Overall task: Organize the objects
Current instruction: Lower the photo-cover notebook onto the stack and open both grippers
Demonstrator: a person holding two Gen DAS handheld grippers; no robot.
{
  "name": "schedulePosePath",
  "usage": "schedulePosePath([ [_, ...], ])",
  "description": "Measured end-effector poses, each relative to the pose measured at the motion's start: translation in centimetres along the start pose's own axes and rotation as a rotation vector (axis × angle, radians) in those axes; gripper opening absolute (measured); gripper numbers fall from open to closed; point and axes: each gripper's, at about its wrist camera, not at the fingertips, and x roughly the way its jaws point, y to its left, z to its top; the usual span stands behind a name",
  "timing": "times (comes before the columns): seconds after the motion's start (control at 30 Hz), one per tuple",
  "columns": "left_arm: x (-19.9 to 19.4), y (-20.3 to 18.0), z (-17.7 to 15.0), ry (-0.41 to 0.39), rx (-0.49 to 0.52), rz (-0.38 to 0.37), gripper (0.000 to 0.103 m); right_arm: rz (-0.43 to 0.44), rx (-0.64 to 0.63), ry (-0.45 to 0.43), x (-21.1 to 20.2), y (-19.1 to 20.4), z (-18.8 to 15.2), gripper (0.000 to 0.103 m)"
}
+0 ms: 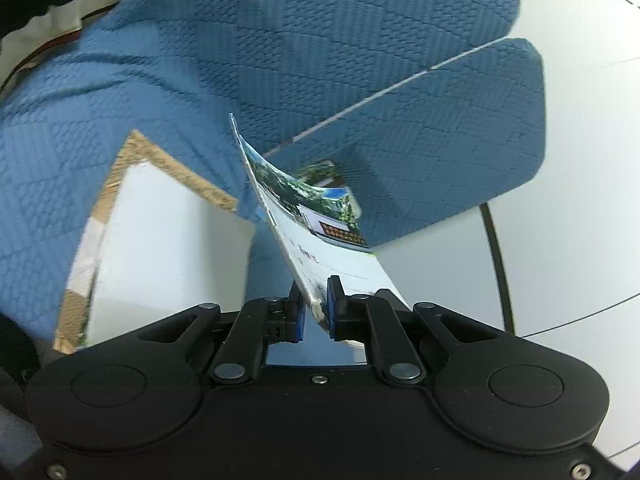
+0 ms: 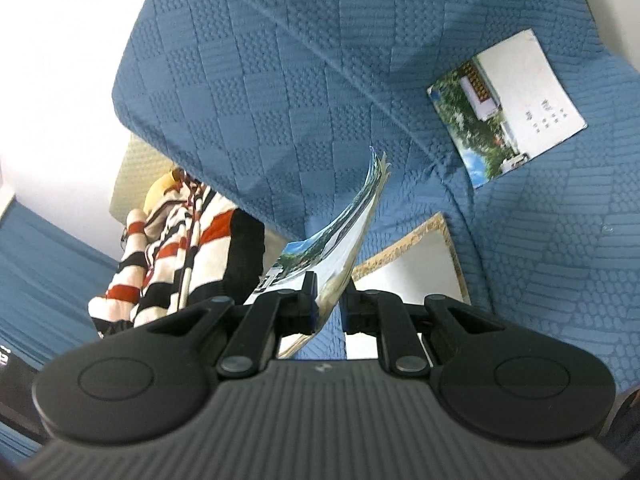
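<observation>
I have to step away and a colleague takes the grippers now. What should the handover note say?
Left gripper: shut on a booklet, lifted above the blue-covered sofa.
Right gripper: shut on a second booklet, also lifted.
A third booklet lies flat on the sofa cover, upper right in the right wrist view.
A white board with a cork-like edge lies below the grippers.
Done: two booklets picked up.
Left: set both down, probably gather the third. No stack is visible yet.

Blue quilted sofa (image 2: 280, 80), striped garment (image 2: 176, 248), pale floor (image 1: 580, 120)
</observation>
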Motion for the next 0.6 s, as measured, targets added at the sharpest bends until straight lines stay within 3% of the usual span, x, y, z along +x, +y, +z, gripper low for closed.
schedulePosePath([
  [0.6, 2.8, 7.2, -1.6, 0.064, 0.012, 0.180, 0.011, -0.147, -0.102, 0.098, 6.1, -1.8, -4.6, 0.014],
])
